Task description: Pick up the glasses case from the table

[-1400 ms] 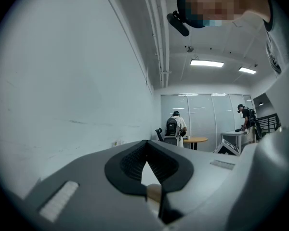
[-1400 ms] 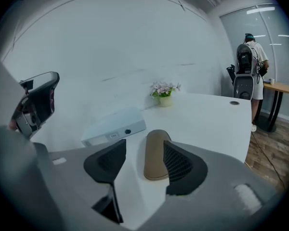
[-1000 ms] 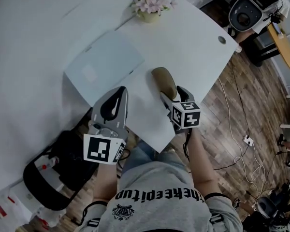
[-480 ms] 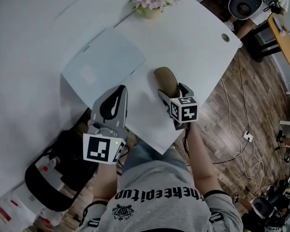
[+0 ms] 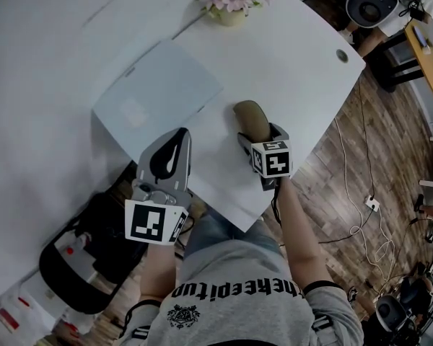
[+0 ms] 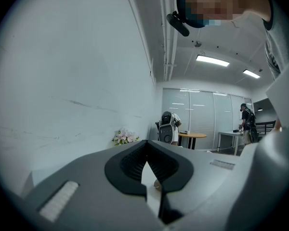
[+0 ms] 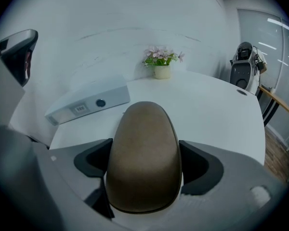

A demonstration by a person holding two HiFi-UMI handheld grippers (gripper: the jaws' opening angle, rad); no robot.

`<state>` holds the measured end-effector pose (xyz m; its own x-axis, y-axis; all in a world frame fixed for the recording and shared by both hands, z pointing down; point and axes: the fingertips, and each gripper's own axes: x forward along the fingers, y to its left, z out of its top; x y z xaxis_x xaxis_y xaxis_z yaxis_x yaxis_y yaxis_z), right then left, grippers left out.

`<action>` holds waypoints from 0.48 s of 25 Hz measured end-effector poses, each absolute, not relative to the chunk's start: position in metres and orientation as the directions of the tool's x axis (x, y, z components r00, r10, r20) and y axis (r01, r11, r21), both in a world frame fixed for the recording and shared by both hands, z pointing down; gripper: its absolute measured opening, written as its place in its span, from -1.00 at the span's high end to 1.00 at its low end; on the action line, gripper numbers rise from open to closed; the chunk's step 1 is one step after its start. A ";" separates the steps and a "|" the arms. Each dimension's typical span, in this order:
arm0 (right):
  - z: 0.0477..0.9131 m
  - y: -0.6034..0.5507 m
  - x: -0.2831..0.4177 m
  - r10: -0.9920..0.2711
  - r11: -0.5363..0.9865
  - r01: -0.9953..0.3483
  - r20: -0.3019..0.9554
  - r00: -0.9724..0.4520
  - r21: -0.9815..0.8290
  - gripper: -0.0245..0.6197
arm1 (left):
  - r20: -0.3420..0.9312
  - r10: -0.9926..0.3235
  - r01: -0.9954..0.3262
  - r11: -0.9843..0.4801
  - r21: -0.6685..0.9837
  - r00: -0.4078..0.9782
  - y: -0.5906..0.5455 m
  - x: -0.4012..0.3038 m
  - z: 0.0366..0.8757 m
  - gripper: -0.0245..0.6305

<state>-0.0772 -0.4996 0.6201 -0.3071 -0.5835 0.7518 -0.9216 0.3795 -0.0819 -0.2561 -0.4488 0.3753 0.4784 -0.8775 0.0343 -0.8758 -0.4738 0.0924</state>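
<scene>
The glasses case (image 5: 250, 119) is a brown oval shell lying on the white table (image 5: 296, 71) near its front edge. My right gripper (image 5: 258, 134) points steeply down over the case's near end. The case (image 7: 144, 153) fills the space between the two dark pads (image 7: 197, 165). The jaws have just been opening and stand wide, and I see no squeeze on the case. My left gripper (image 5: 175, 141) hovers level at the table's front edge, left of the case, its pads (image 6: 130, 165) closed together with nothing between them.
A flat grey box (image 5: 159, 96) lies on the table left of the case, also in the right gripper view (image 7: 89, 104). A flower pot (image 5: 231, 2) stands at the far edge. A cable hole (image 5: 342, 55) is at the right corner. A black bag (image 5: 94, 265) sits on the floor.
My right gripper has sunk and slid forward over the case's near end, with its jaws now on both sides of it. The left gripper has barely shifted.
</scene>
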 end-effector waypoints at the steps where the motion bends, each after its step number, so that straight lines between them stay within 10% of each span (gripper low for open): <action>1: 0.622 -0.499 -0.077 -0.582 0.382 -0.921 0.754 -0.304 -0.076 -0.39 | 0.036 -0.878 -0.877 -0.472 0.092 0.477 -0.449 -0.257 0.376 0.87; 12: 0.614 -0.495 -0.075 -0.647 0.324 -0.933 0.682 -0.340 -0.158 -0.29 | 0.039 -0.879 -0.878 -0.472 0.084 0.476 -0.442 -0.254 0.376 0.87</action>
